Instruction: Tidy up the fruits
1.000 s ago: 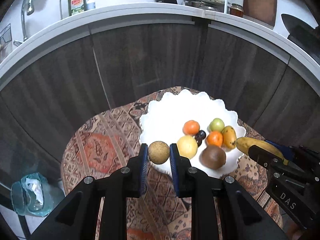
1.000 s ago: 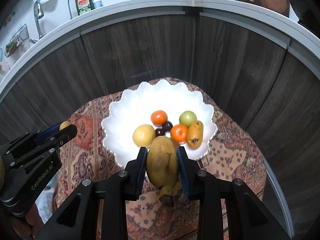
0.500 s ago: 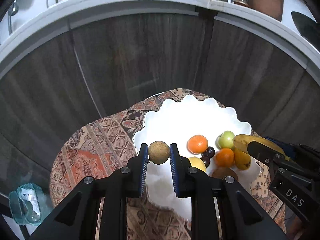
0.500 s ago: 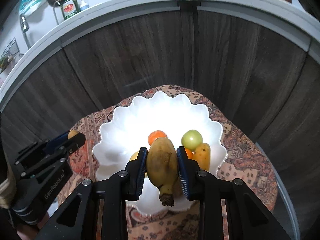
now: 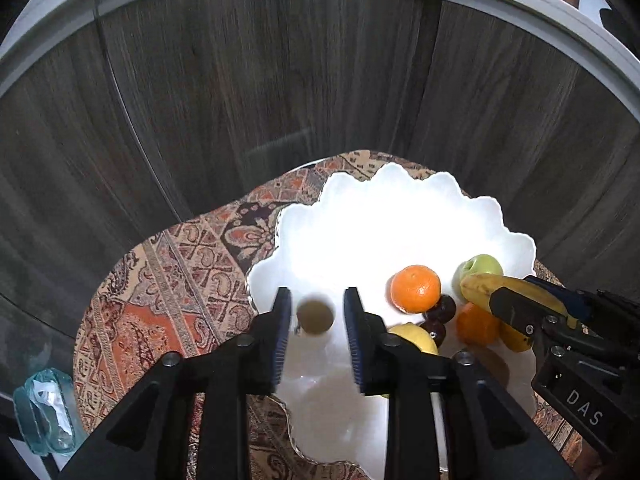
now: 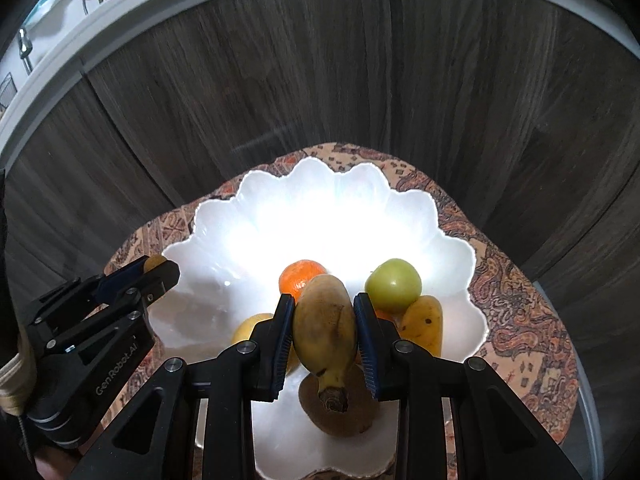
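Observation:
A white scalloped bowl (image 5: 400, 216) sits on a patterned cloth and holds oranges, a green apple, a lemon, dark plums, a small mango and a brown fruit. My left gripper (image 5: 316, 318) is over the bowl's left side with its jaws apart. The small round brown fruit (image 5: 315, 317) is blurred between them, free of both pads. My right gripper (image 6: 324, 322) is shut on a yellow-brown banana (image 6: 325, 316) above the fruit pile. The bowl (image 6: 320, 200) fills the right wrist view, where the left gripper (image 6: 156, 270) shows at the bowl's left rim.
The patterned cloth (image 5: 180, 280) covers a small round table in front of dark wood cabinet doors (image 5: 260, 80). A clear plastic container (image 5: 44, 412) lies low at the left. A white counter edge (image 6: 120, 4) runs above.
Both grippers moved forward and down over the bowl. My left gripper opened and let go of the small brown fruit, which is dropping. The right gripper still holds the banana.

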### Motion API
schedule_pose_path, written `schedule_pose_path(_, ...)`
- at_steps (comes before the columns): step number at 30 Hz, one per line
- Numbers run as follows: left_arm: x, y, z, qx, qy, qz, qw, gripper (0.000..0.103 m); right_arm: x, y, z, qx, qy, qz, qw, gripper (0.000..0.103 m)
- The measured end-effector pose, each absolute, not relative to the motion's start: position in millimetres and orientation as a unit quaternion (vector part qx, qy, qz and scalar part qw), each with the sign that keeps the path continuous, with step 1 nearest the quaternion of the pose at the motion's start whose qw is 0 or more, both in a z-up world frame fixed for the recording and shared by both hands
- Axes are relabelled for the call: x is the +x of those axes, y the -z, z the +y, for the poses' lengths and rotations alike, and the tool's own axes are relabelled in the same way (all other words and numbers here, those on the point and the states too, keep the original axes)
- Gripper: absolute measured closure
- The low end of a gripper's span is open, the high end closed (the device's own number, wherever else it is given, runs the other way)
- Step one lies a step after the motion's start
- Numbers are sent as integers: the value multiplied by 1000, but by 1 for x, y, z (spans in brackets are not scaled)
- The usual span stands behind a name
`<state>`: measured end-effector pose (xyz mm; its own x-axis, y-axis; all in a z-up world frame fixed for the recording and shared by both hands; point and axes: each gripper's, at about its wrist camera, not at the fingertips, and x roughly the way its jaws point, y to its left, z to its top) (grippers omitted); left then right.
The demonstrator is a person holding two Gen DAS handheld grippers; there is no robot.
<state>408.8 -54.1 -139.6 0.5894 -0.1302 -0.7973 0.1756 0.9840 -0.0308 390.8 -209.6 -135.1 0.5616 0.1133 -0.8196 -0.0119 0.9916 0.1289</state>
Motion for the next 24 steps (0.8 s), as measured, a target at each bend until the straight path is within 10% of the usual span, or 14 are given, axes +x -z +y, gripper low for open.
schedule_pose_path(5, 406, 138, -50, 31, 74, 444, 892, 57, 388, 131, -207, 40, -25, 458, 888, 68)
schedule_pose_path(9, 400, 128, -43, 28, 61, 434, 898, 40, 380, 116, -204, 21, -1, 431, 902, 26)
schedule_pose_path(17, 373, 99, -34, 36, 36, 406, 912, 13, 359, 91, -204, 15, 15, 414, 910, 19)
schedule_pose_path(24, 334, 68, -27, 40, 32, 386, 921, 9, 319, 67, -204, 21, 18, 399, 916, 18)
